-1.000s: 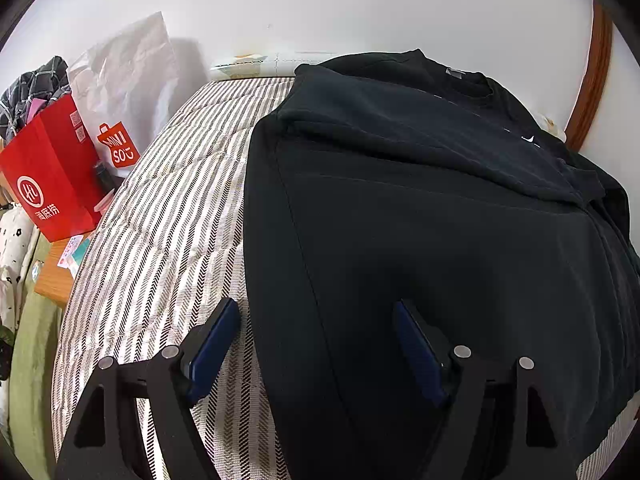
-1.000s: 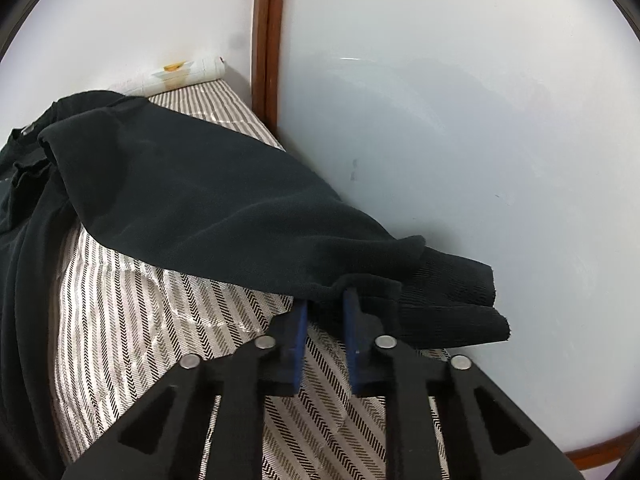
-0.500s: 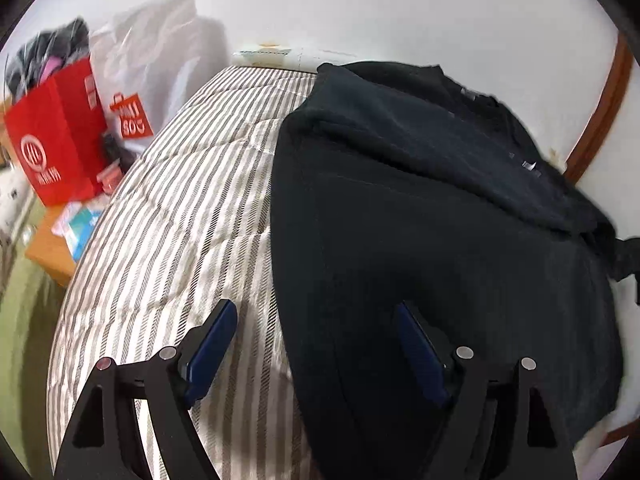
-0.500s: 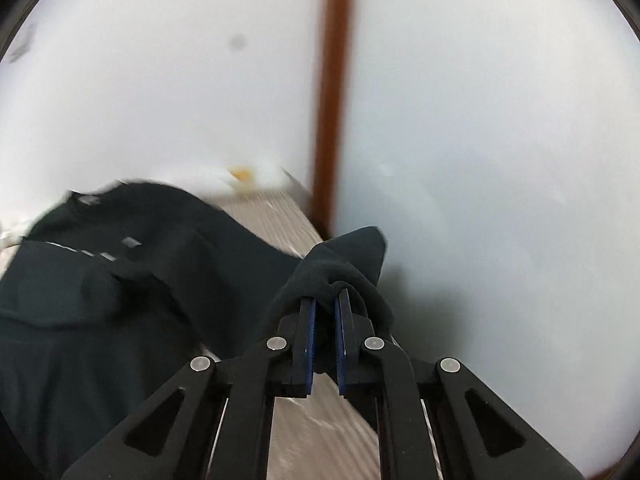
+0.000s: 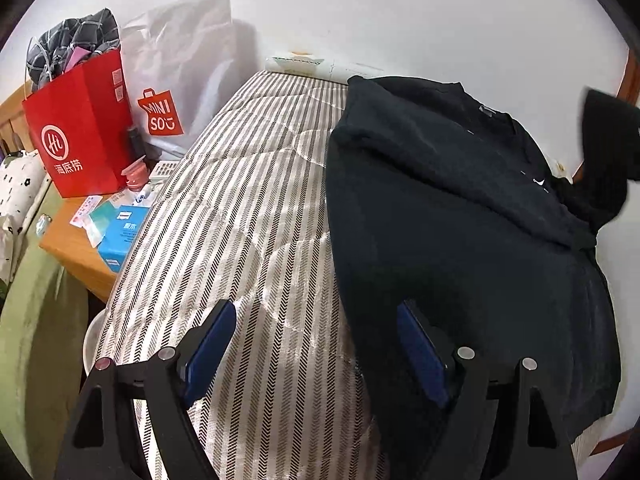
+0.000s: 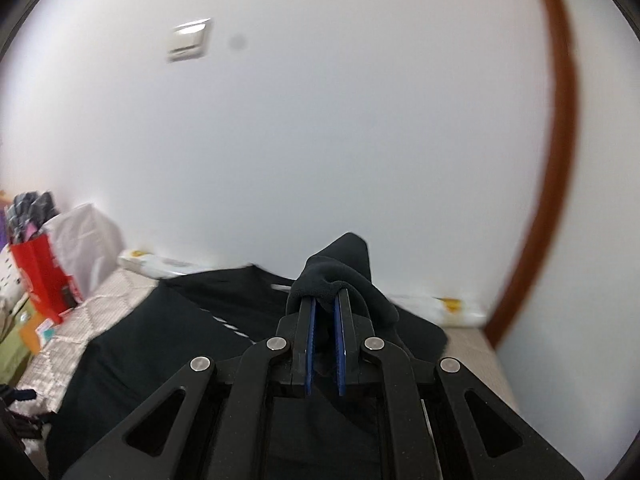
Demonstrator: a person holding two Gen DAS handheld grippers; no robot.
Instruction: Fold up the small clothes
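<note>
A black sweatshirt [image 5: 460, 240] lies on the striped mattress [image 5: 248, 216], its left sleeve folded across the chest. My left gripper [image 5: 316, 344] is open and empty, low over the sweatshirt's left edge near the hem. My right gripper [image 6: 325, 300] is shut on the sweatshirt's right sleeve cuff [image 6: 340, 268] and holds it lifted above the garment's body [image 6: 168, 344]. The raised sleeve [image 5: 604, 148] also shows at the right edge of the left wrist view.
A red paper bag [image 5: 80, 136] and a white Miniso bag [image 5: 180, 80] stand at the bed's left on a wooden table [image 5: 76, 248] with small boxes. A white wall with brown trim [image 6: 560, 160] runs along the bed's right and far sides.
My right gripper has lifted the sleeve cuff off the mattress and swung it left over the sweatshirt. My left gripper has drifted left and back, still open.
</note>
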